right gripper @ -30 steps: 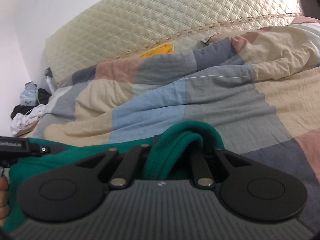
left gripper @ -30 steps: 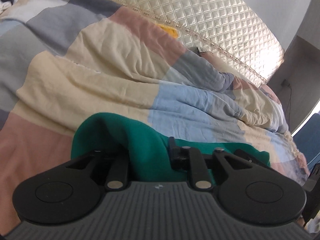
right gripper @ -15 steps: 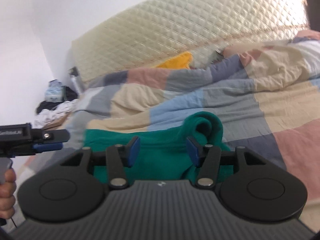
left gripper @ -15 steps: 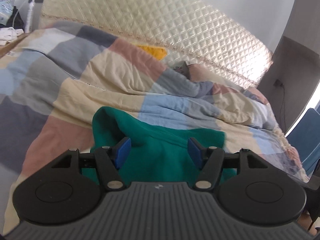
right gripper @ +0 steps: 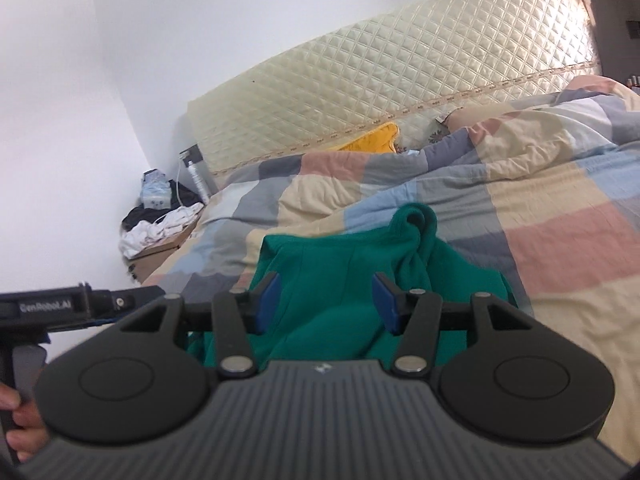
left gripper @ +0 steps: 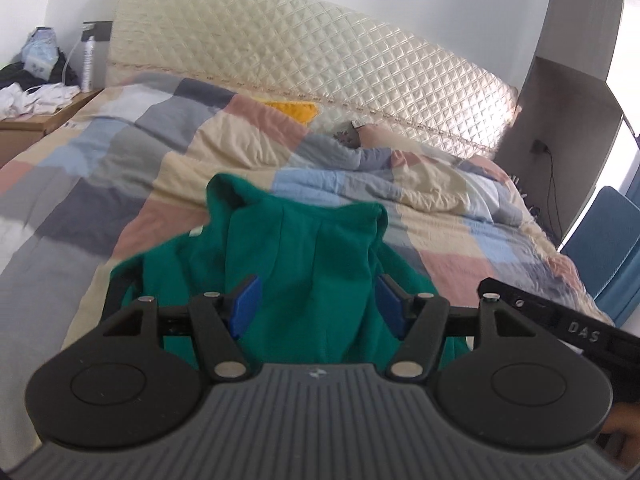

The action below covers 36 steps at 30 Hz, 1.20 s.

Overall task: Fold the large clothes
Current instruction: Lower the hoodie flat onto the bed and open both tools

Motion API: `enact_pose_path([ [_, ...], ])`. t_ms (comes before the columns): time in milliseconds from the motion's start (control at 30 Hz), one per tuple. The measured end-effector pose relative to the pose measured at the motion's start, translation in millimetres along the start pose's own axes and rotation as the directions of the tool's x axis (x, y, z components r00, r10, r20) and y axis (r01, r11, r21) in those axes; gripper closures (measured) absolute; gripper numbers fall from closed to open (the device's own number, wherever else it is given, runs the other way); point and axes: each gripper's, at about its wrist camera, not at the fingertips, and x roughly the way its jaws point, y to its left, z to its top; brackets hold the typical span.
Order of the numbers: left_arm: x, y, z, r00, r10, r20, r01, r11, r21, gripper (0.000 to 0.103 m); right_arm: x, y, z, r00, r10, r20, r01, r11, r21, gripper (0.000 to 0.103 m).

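A green garment lies folded on the checked quilt of a bed. My left gripper is open and empty, raised above the near part of the garment. In the right wrist view the same green garment lies below my right gripper, which is also open and empty. A bunched roll of green cloth sits at the garment's far right corner. The other gripper shows at the frame edge in each view.
A quilted cream headboard runs along the far side. A yellow pillow lies under it. A bedside table with clothes and a bottle stands at the far left. A blue chair stands at the right of the bed.
Both grippers let go of the green garment, opened, and pulled back and up. The garment now lies on the quilt.
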Motion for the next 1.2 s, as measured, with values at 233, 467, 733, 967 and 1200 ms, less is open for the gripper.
enact_pose_path([
  [233, -16.2, 12.7, -70.7, 0.999, -0.007, -0.051, 0.004, 0.999, -0.048, 0.035, -31.9, -1.6, -39.4, 0.999, -0.028, -0.026, 0.029, 1.000, 0.009, 0.049],
  [467, 13.8, 32.0, -113.2, 0.986, 0.056, -0.158, -0.067, 0.996, -0.062, 0.031, -14.9, -17.5, -72.3, 0.987, -0.121, -0.104, 0.129, 0.989, 0.073, 0.026],
  [733, 31.1, 52.4, -140.4, 0.949, 0.179, -0.258, -0.218, 0.967, -0.131, 0.029, 34.6, -56.5, -109.0, 0.910, -0.128, -0.394, 0.221, 0.954, 0.201, 0.026],
  [967, 49.8, 49.0, -152.6, 0.939, 0.087, -0.332, -0.149, 0.975, -0.166, 0.029, 59.0, -57.4, -122.8, 0.898, 0.057, -0.437, 0.104, 0.937, 0.335, 0.024],
  [1200, 52.7, 35.7, -155.0, 0.949, 0.070, -0.308, -0.115, 0.985, -0.130, 0.075, 61.6, -47.6, -117.7, 0.902, 0.043, -0.431, 0.091, 0.954, 0.286, 0.090],
])
